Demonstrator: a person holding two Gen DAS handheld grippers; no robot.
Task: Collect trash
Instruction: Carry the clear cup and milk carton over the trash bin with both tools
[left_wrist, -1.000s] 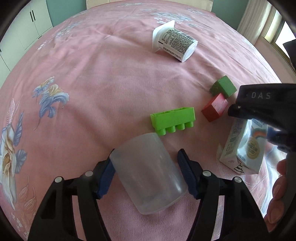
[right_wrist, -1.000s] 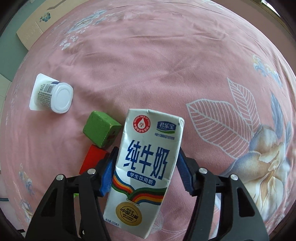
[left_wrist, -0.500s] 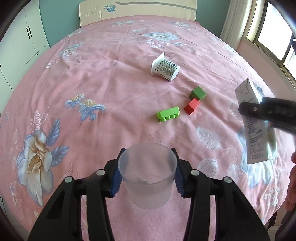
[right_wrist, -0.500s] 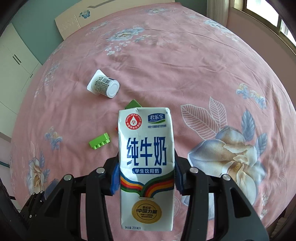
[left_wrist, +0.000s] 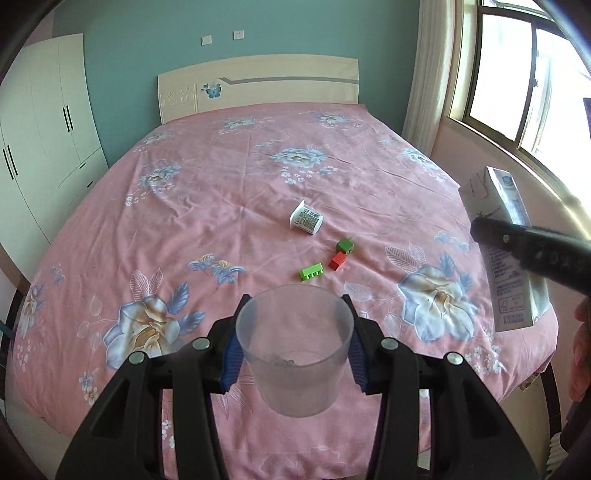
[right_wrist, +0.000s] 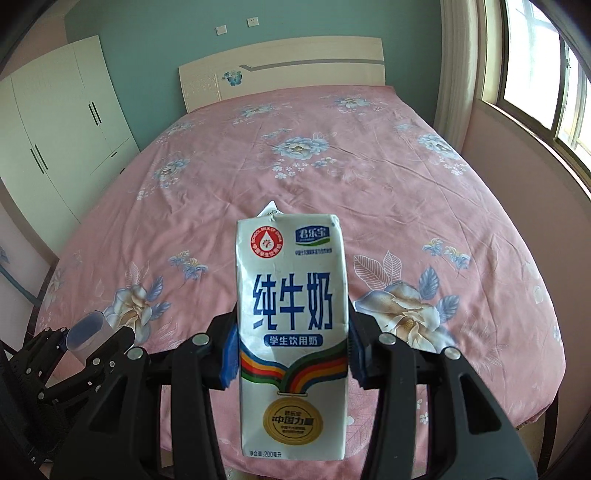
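My left gripper (left_wrist: 293, 352) is shut on a clear plastic cup (left_wrist: 295, 347), held upright in the air off the foot of the bed. My right gripper (right_wrist: 291, 350) is shut on a white milk carton (right_wrist: 291, 332) with blue print, also upright in the air; the carton shows at the right of the left wrist view (left_wrist: 506, 254). The cup and left gripper show at the lower left of the right wrist view (right_wrist: 86, 334). A white yogurt cup (left_wrist: 306, 218) lies on its side mid-bed; in the right wrist view the carton hides nearly all of it.
The pink floral bed (left_wrist: 207, 206) fills both views. A green cube (left_wrist: 345, 245), a red block (left_wrist: 338, 261) and a green studded brick (left_wrist: 311, 272) lie near the yogurt cup. White wardrobes (left_wrist: 40, 122) stand left, a window (left_wrist: 517, 74) right, a headboard (left_wrist: 258, 85) at the far end.
Both grippers have pulled up and back from the bed surface with the cup and the carton. The cup has turned from tilted to upright. The things on the bed look much smaller.
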